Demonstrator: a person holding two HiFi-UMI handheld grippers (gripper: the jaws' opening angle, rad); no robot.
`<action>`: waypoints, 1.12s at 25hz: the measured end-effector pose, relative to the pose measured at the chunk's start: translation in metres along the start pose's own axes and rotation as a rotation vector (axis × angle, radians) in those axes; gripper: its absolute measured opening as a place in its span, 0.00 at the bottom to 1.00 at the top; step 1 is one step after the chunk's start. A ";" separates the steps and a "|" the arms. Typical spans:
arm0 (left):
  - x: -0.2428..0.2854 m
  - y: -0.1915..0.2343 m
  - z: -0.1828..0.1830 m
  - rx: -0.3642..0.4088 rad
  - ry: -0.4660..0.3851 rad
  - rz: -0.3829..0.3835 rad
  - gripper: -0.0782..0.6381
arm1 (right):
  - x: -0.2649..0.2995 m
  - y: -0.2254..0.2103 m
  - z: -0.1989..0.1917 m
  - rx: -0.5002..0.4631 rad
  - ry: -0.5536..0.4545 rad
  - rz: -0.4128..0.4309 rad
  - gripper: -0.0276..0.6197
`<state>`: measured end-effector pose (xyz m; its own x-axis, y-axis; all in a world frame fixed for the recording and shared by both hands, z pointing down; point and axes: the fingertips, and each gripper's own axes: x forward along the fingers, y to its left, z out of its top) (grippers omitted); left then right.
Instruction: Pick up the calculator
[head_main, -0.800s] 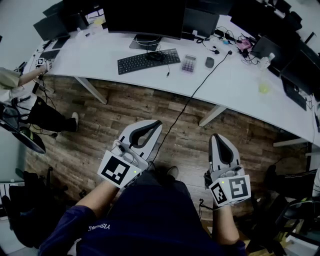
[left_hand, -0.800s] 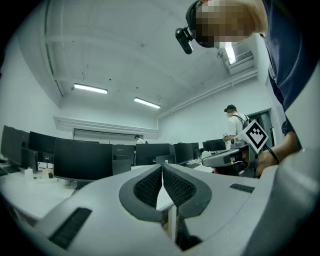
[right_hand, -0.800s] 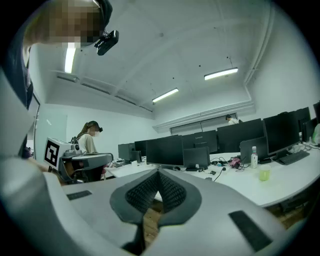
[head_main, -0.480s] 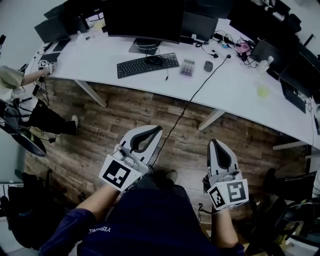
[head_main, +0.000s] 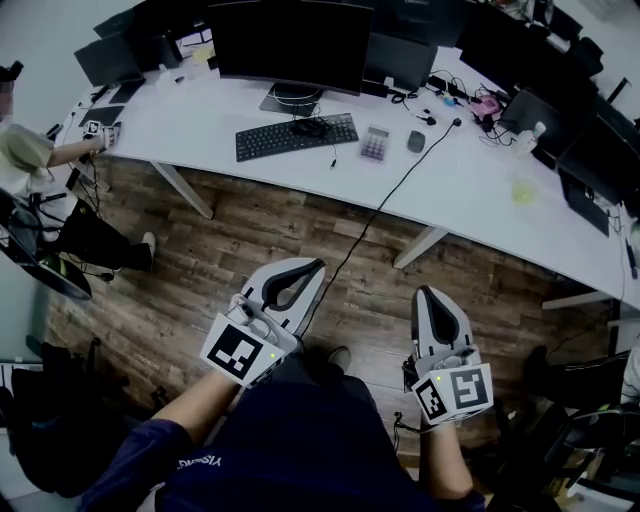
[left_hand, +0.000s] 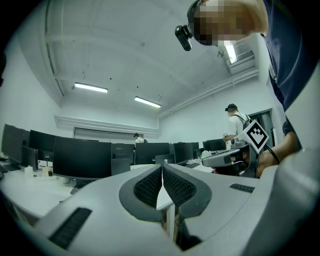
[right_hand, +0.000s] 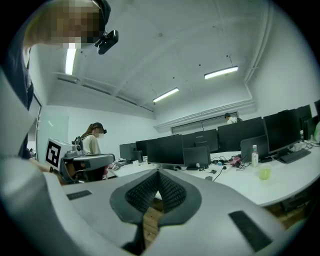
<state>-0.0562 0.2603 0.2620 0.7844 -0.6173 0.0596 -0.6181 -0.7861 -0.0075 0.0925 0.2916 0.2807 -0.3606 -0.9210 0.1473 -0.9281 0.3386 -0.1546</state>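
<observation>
Eyes on the small grey rectangular calculator (head_main: 374, 143): it lies flat on the long curved white bench (head_main: 190, 120). It's just right of the black keyboard (head_main: 296, 136), just left of the dark grey mouse (head_main: 416, 141), out in front of the big black monitor (head_main: 290, 45). A thin black cable (head_main: 385, 195) runs off the bench near the mouse and down across the brown wooden plank floor (head_main: 250, 240).

Low in the head view, well apart from the calculator, both tools hang over that floor. The left tool (head_main: 318, 265), white and grey with its marker cube at the wrist, angles up to the right. Its own view shows the ribbed dark pads (left_hand: 149, 186) meeting at the tips, and it is empty. The right tool (head_main: 430, 292) points straight up the picture toward the bench. In its view the jaws are pressed together too, carrying nothing, with a slice of wood floor showing beneath them.

Off at the bench's left end, another person (head_main: 30, 150) in pale clothing. Far right on the bench, a pale yellow-green cup (head_main: 523, 190).
</observation>
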 end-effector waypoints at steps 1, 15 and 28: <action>-0.001 -0.001 0.000 0.002 0.000 -0.001 0.15 | -0.001 0.000 0.000 0.000 0.000 0.000 0.05; -0.005 0.003 0.001 0.009 -0.003 0.016 0.15 | 0.001 0.003 0.003 -0.007 -0.008 -0.004 0.05; -0.006 0.010 0.001 0.006 -0.002 0.039 0.15 | 0.004 0.003 0.008 -0.025 -0.021 -0.023 0.05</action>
<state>-0.0674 0.2560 0.2603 0.7596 -0.6479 0.0566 -0.6481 -0.7614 -0.0161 0.0886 0.2875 0.2730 -0.3373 -0.9324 0.1298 -0.9383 0.3217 -0.1271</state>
